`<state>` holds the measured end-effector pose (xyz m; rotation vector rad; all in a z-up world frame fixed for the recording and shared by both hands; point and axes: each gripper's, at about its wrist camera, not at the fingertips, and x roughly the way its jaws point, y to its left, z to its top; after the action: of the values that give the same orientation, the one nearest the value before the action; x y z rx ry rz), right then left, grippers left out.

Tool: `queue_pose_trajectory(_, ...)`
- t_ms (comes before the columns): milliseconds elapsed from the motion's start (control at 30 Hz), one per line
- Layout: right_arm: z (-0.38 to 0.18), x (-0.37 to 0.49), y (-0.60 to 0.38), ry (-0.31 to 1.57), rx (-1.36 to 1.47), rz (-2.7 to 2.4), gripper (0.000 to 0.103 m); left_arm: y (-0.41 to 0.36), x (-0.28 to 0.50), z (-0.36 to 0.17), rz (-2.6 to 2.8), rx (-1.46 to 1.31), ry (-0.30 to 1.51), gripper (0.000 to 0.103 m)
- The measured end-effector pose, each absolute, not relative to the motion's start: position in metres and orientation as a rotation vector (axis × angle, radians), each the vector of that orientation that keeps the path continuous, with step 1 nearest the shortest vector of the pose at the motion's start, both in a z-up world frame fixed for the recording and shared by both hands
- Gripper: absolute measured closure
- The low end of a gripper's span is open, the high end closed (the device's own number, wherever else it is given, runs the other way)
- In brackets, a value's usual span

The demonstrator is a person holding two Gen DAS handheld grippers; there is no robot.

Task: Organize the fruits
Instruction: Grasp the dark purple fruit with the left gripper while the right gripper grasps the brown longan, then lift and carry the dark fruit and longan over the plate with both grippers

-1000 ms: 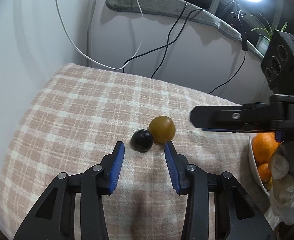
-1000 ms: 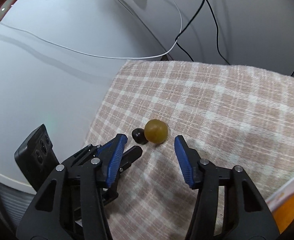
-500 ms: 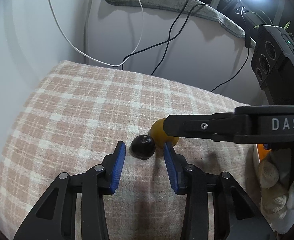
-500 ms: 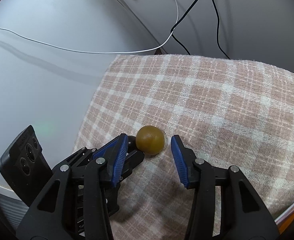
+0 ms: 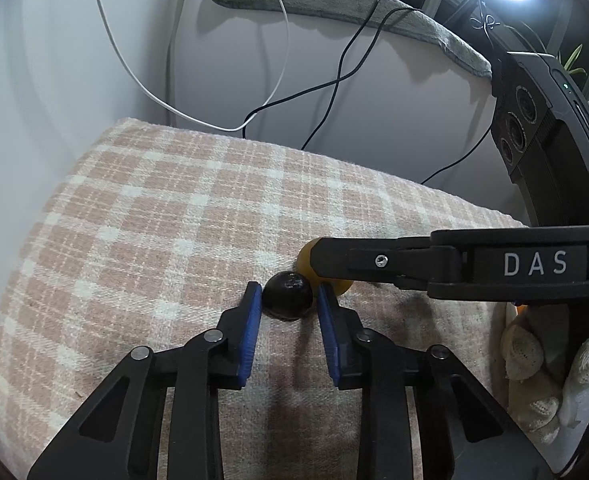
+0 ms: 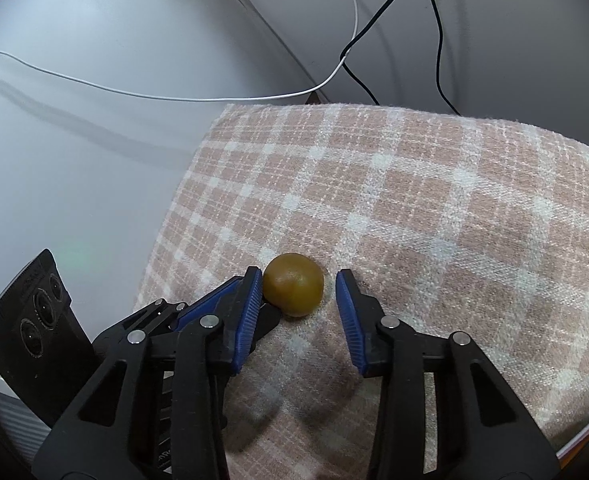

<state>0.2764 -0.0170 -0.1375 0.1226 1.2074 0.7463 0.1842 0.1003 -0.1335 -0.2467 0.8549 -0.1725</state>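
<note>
The left gripper (image 5: 288, 306) is clamped on the dark fruit (image 5: 287, 295): its blue ribbed pads (image 5: 251, 328) are pressed to both flanks, the jaws having just closed in, and the fruit is still seated on the checked cloth (image 5: 154, 220). The grip is taken across the widest part, presumably so that a smooth, round skin cannot squirt out.

The right gripper (image 6: 298, 302) is set astride the yellow-brown fruit (image 6: 293, 289) with its jaws apart — they have just been narrowing, the left pad (image 6: 248, 312) is at or nearly on the skin, and a clear gap is left at the other pad. Both fruits are thus being taken at once, just beside each other, so the two tools are crowded tip to tip.

The dark fruit is glossy and slightly dimpled; the yellow one is waxy and matt. The cloth is a coarse, soft weave in pink and cream — yielding ground under a rolling shape.
</note>
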Motion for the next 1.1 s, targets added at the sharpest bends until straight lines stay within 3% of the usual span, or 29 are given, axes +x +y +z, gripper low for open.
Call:
queue_pose_trajectory(367,-0.138,0.273,-0.007,1.194,0.117,0.763,0.073,0.101,0.184,-0.132,-0.168,-0.243,0.851,0.08)
queue_pose_trajectory(1100,-0.101,0.238,-0.047,1.134,0.128,0.801,0.074,0.098,0.146,-0.108,-0.181,-0.266,0.799,0.08)
